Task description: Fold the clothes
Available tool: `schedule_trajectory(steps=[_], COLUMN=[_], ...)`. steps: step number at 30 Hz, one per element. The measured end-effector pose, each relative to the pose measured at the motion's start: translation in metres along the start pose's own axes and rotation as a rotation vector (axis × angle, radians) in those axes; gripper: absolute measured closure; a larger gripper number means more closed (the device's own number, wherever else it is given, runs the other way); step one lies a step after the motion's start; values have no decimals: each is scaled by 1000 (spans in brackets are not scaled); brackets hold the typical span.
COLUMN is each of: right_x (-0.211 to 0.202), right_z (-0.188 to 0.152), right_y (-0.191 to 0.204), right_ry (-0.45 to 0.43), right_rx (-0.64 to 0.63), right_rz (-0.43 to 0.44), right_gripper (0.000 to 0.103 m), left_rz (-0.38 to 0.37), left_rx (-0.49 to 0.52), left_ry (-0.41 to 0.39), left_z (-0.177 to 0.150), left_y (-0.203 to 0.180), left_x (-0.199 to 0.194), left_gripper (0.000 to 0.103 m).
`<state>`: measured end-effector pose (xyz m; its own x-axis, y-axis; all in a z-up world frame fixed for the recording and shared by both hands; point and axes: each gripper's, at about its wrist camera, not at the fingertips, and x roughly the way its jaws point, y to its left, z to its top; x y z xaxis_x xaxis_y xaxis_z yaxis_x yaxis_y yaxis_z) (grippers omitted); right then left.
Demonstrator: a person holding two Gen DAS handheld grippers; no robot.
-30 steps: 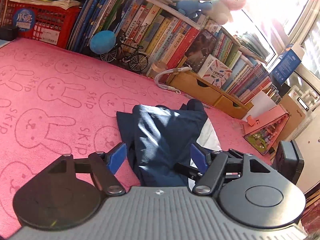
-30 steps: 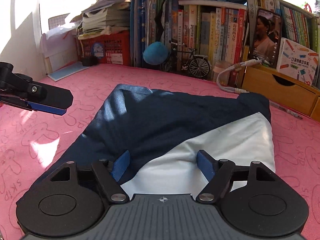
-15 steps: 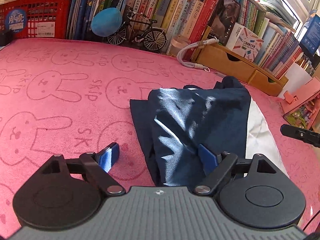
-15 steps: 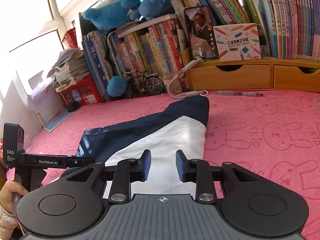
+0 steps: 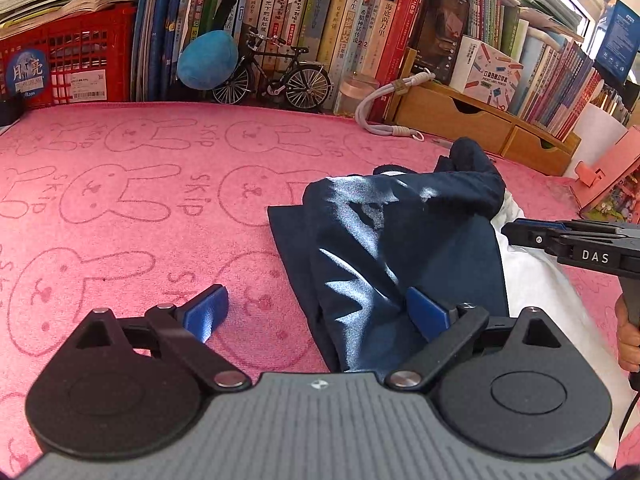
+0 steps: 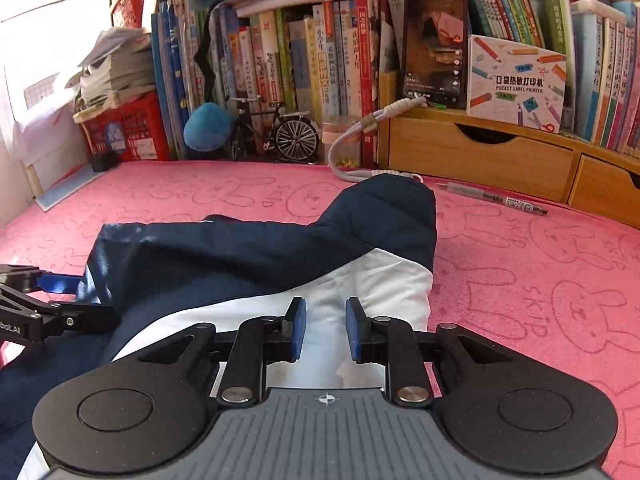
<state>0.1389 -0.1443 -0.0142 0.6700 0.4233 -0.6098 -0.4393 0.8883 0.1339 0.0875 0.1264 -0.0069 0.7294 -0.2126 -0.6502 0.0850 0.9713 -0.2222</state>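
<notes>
A navy and white garment (image 5: 400,240) lies folded lengthwise on the pink rabbit-print mat (image 5: 120,200). It also shows in the right wrist view (image 6: 280,248), white panel nearest me. My left gripper (image 5: 316,312) is open wide over the garment's left edge, one finger on the mat side, the other over the navy cloth. My right gripper (image 6: 326,328) has its jaws narrowed with a small gap, above the white panel, holding nothing. The right gripper also shows in the left wrist view (image 5: 560,240), and the left gripper in the right wrist view (image 6: 44,292).
Books, a red crate (image 5: 68,64), a model bicycle (image 5: 276,72), a blue plush (image 5: 208,60) and a wooden drawer unit (image 6: 500,152) line the mat's far edge. A white cable (image 6: 360,152) and a pen (image 6: 492,198) lie near the garment's far end.
My right gripper narrowed its jaws from wide open a second ago and lifted over the white panel. My left gripper shifted left across the garment's edge and stayed open.
</notes>
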Motion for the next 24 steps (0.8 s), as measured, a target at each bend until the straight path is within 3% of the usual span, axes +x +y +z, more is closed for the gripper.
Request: schedule_trajectory(steps=[3,8,12,15,20,24], right_x=[-29,-84,-112,-130,-155,-172], right_z=[-13,-57,-94,-122,-138,-147], right_y=[-18,-9,4,-1,2,-5], right_ry=[-26,-11,29,49,59,45], right_rx=[117,46,-23,33,25,73], right_rz=[96,151,113,125,81,34], right_gripper=[50,49,36,34,30,22], left_rz=[-7,-10,-11,-7,-3,22], left_rx=[7,21,28,34,24,-50], left_ry=[-6,-20,-26,-32,-29,28], left_z=[-1,-3,-3,-5,-4,-3], left_y=[1,0,0,-1,0,5], left_x=[-1,-1,-1,0,-1,-14], left_gripper=[5,4,2,1,0,0])
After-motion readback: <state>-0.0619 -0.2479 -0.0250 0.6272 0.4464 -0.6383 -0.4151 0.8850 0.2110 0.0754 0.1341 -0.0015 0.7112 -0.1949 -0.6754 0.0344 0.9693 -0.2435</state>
